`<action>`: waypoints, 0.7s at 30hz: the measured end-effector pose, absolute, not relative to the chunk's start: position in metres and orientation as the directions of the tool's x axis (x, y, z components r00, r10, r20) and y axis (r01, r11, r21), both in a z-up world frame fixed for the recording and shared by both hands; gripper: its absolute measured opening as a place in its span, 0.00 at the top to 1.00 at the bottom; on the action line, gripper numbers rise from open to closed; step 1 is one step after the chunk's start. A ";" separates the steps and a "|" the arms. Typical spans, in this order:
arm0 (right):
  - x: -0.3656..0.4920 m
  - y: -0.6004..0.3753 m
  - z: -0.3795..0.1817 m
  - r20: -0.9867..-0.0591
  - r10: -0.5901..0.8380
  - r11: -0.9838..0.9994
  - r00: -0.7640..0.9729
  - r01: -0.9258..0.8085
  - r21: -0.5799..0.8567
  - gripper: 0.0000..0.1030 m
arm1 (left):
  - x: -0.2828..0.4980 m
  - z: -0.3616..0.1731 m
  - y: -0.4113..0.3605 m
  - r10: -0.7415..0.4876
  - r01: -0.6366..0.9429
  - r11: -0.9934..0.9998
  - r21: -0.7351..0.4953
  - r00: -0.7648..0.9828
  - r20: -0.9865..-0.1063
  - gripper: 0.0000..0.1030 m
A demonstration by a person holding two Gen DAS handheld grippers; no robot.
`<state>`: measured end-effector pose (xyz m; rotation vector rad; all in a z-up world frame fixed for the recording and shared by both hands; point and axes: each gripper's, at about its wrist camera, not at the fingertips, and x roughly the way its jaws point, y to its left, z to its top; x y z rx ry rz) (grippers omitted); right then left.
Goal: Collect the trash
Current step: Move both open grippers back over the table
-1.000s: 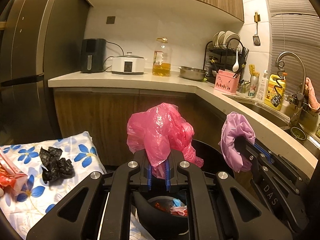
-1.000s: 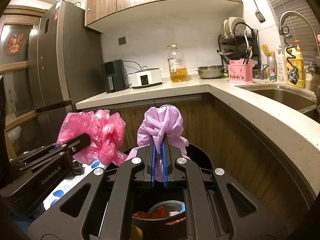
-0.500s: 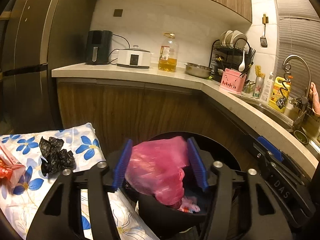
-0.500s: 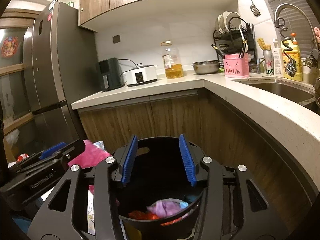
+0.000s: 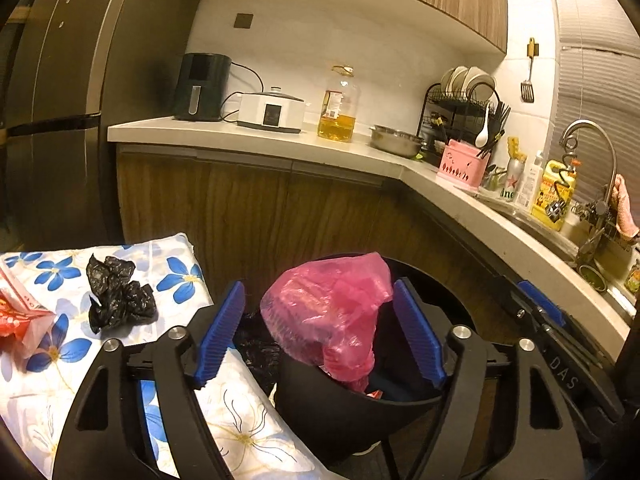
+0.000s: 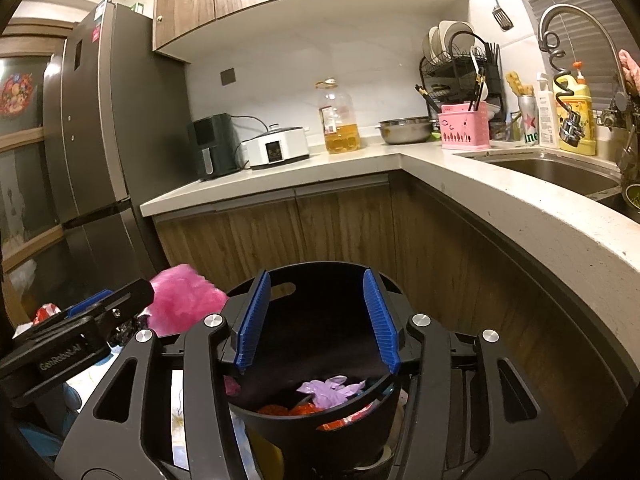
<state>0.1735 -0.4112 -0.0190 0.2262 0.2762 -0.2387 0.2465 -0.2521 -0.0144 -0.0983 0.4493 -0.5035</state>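
Observation:
A black trash bin (image 5: 352,404) stands below both grippers. My left gripper (image 5: 320,332) hovers over its rim with jaws opening. A pink plastic bag (image 5: 328,312) sags loose between the blue pads (image 5: 222,332) and droops into the bin. My right gripper (image 6: 316,320) is over the same bin (image 6: 320,420), its jaws opening with nothing between them. A purple bag (image 6: 328,390) lies inside on red scraps. A crumpled black bag (image 5: 118,296) and a red wrapper (image 5: 16,320) lie on the floral cloth (image 5: 180,280) to the left.
Wooden cabinets (image 5: 260,208) under a pale L-shaped counter (image 6: 500,196) close off the far and right sides. A dark fridge (image 6: 100,140) stands at left. The counter holds an oil bottle (image 5: 338,108), a metal bowl (image 5: 396,144), a dish rack and a sink (image 6: 552,168).
Both grippers went from shut to open. The pink bag slipped from the left jaws down onto the bin. The purple bag left the right jaws and now lies in the bin.

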 end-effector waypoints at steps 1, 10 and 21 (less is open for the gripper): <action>0.173 -0.410 -0.019 -0.294 -0.201 0.947 0.935 0.262 0.186 0.53 | 0.246 -0.014 -0.251 -0.489 0.446 0.872 -0.203 0.780 -0.389 0.25; 0.161 -0.405 -0.018 -0.288 -0.202 0.950 0.936 0.258 0.174 0.53 | 0.234 -0.020 -0.234 -0.462 0.411 0.887 -0.211 0.794 -0.396 0.23; 0.142 -0.373 -0.019 -0.282 -0.188 0.964 0.941 0.231 0.129 0.42 | 0.199 -0.032 -0.194 -0.290 0.266 0.957 -0.118 0.848 -0.443 0.14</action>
